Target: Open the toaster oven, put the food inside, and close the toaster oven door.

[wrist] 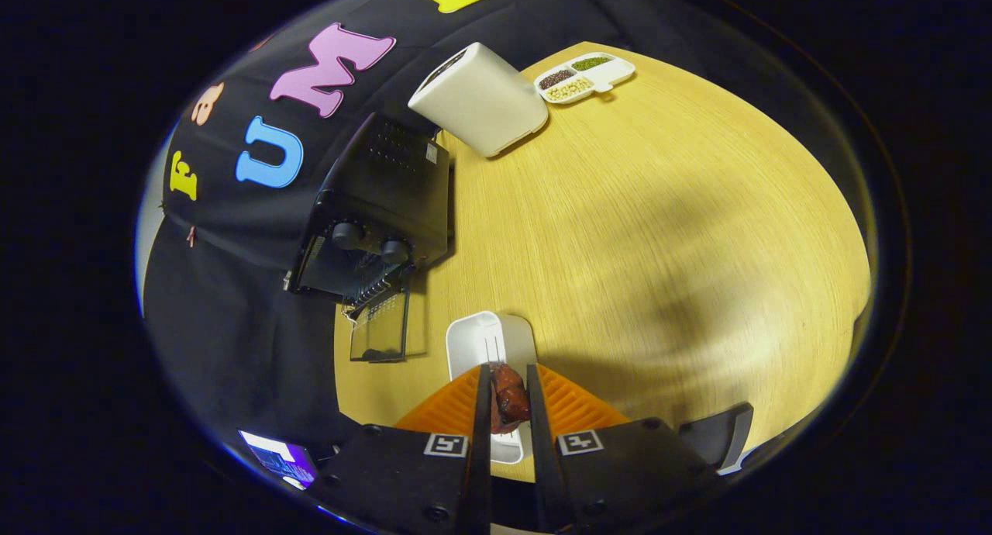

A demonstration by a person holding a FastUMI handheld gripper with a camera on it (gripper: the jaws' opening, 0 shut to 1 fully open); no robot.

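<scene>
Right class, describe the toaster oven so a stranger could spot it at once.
Start at the round wooden table. At its edge by the black cloth, beyond the tool gripping the food, stands the toaster oven. Unlike the neighbouring white box, it is black, with two knobs and its glass door dropped open.

Light even and warm on table (pixel 659 209); broad soft shadow across it at 4 o'clock from centre. Oven (pixel 380 201) dark, little detail. Gripper (pixel 509 399) fingers pressed on food (pixel 510 399), sharp. Strong fisheye bending toward rim; thin blue fringe at 9 o'clock. No glare.
</scene>
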